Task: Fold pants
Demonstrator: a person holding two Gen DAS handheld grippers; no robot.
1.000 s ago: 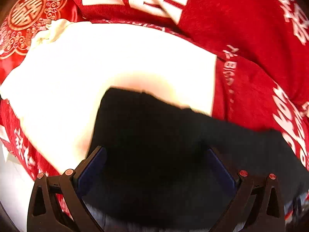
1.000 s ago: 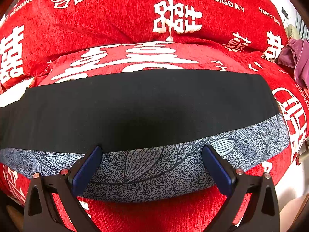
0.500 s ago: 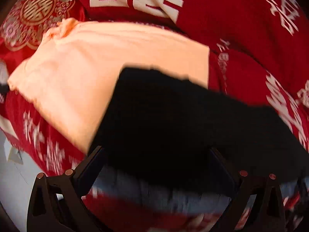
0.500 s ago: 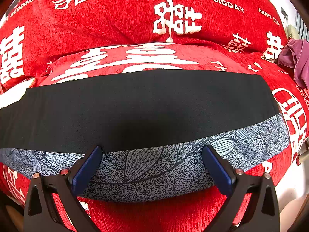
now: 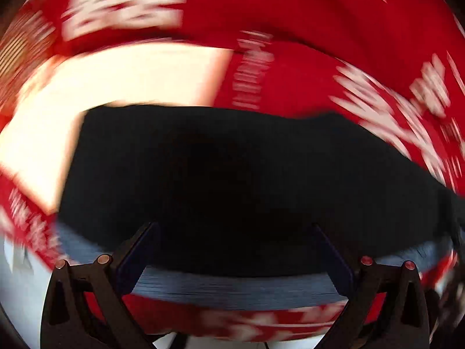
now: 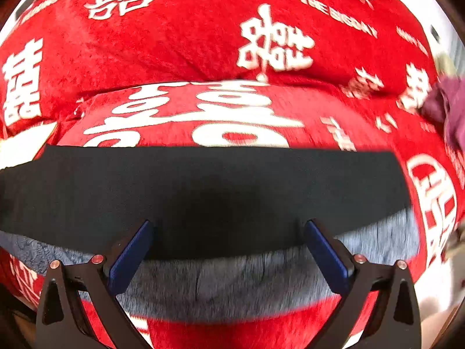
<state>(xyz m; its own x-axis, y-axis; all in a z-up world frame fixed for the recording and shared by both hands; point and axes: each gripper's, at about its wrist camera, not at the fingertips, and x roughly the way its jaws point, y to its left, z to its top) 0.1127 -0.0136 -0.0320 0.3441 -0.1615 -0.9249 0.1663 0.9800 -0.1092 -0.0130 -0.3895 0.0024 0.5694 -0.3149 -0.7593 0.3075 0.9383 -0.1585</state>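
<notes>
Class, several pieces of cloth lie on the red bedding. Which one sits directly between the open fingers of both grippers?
The black pants, with their grey patterned band. The cream cloth lies further back to the left, and the purple cloth at the far right.

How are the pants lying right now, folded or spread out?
Spread in one long flat band: the pants stretch across the red cover, grey patterned strip along the near edge. Layer count cannot be told.

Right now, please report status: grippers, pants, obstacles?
Left gripper open, right gripper open, both empty. Pants flat on red cover. No obstacle visible.
</notes>
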